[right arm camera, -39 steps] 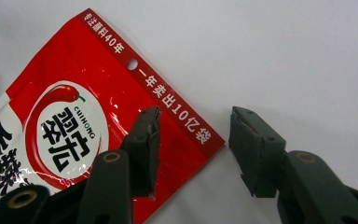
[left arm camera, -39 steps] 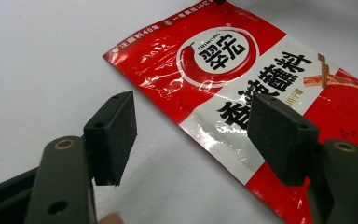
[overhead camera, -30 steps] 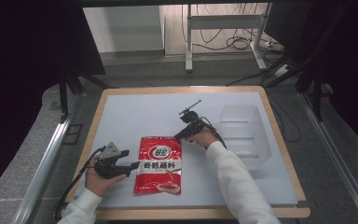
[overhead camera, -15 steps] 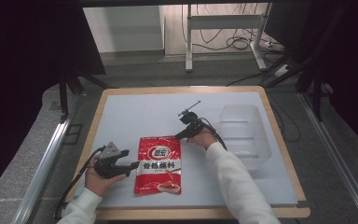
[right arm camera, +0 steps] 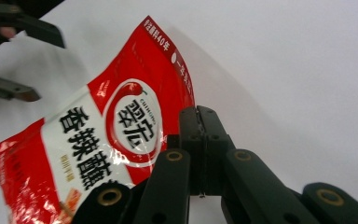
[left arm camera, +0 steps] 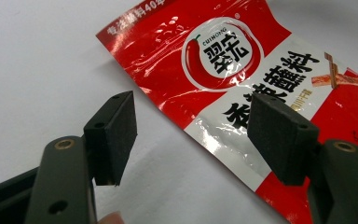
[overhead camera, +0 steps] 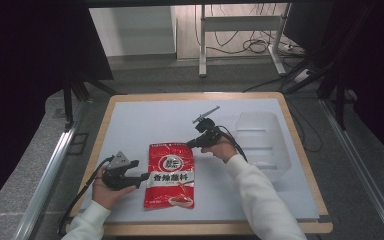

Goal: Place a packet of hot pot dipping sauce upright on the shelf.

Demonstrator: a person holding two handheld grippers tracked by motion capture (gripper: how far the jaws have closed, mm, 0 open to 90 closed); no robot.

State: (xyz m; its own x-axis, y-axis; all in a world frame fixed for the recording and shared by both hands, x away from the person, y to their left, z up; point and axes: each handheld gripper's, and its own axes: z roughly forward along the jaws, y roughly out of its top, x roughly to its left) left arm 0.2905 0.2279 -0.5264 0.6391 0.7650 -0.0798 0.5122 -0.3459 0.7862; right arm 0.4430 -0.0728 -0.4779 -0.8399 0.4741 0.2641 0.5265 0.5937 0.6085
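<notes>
A red seasoning packet (overhead camera: 170,175) with white and black lettering lies flat on the white board, front centre. My right gripper (overhead camera: 190,145) is at its far right corner, jaws pressed together; in the right gripper view the right gripper (right arm camera: 198,112) is shut on the right edge of the packet (right arm camera: 112,121), which lifts slightly there. My left gripper (overhead camera: 141,169) rests just left of the packet, open. In the left gripper view, the left gripper (left arm camera: 196,135) has its pads spread wide, with the left edge of the packet (left arm camera: 242,60) lying under the gap, untouched.
A clear plastic container (overhead camera: 265,145) stands on the right side of the white board (overhead camera: 145,115), which has a wooden rim. The other hand's open gripper (right arm camera: 51,70) appears far off in the right gripper view. Metal stand legs and cables are on the floor beyond.
My right gripper has lifted slightly at the packet's far right corner. The left gripper and the rest of the packet have stayed in place.
</notes>
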